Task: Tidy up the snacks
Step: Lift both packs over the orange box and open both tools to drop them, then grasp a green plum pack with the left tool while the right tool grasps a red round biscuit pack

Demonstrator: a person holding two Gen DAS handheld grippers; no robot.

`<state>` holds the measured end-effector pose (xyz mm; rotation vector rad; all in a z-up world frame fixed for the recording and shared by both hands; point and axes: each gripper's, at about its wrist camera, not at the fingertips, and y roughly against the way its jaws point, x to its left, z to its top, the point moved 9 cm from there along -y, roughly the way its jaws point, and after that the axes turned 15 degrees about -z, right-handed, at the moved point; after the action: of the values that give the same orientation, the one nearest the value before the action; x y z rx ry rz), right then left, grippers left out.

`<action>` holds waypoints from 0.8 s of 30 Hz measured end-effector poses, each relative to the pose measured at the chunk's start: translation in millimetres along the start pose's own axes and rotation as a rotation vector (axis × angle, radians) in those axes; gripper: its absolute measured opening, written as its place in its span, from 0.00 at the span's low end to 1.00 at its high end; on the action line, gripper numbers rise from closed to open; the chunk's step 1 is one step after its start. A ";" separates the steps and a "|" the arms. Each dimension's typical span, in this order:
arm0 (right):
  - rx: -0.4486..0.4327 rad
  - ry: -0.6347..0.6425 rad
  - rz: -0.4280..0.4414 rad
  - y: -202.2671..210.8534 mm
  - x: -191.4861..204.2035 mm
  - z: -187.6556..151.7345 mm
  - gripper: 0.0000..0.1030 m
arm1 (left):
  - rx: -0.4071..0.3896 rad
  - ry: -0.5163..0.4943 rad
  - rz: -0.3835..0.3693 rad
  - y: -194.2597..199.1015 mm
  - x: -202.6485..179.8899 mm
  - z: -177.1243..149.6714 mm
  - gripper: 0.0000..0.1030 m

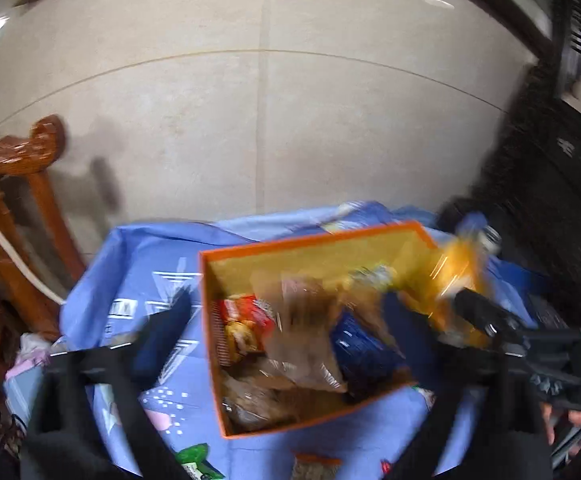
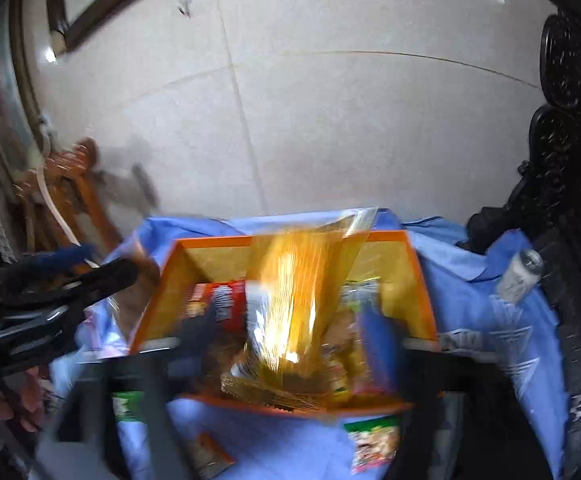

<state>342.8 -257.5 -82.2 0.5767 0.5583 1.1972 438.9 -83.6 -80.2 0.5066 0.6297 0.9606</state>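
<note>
1. Both views are smearing with motion blur; edges and labels are hard to read.
2. Orange box [image 1: 370, 236] is sitting on a blue cloth [image 1: 142, 248], holding mixed snack packs: a red one [image 1: 246, 312], a dark blue one [image 1: 364, 350], brownish clear bags [image 1: 302, 340].
3. Yellow bag [image 2: 294, 300] is showing streaked over the box in the right view. Whether it is touching the contents, I cannot tell.
4. Left gripper [image 1: 286, 312] is standing released, jaws wide, nothing between them.
5. Right gripper [image 2: 290, 328] is likewise spread wide; the bag is lying between the fingers, unpinched.
6. Packets [image 2: 374, 446] on the cloth near the box are being cut off by the frame.
7. A can [image 2: 518, 274] is lying tilted at right.
</note>
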 end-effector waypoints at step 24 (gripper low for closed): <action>0.218 0.375 0.343 29.2 20.0 -221.3 0.85 | 0.121 0.088 -0.059 59.9 11.3 -174.1 0.96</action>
<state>179.0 -204.9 -225.9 0.6546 0.9432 1.5970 288.4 -24.2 -168.7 0.5518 0.7814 0.8966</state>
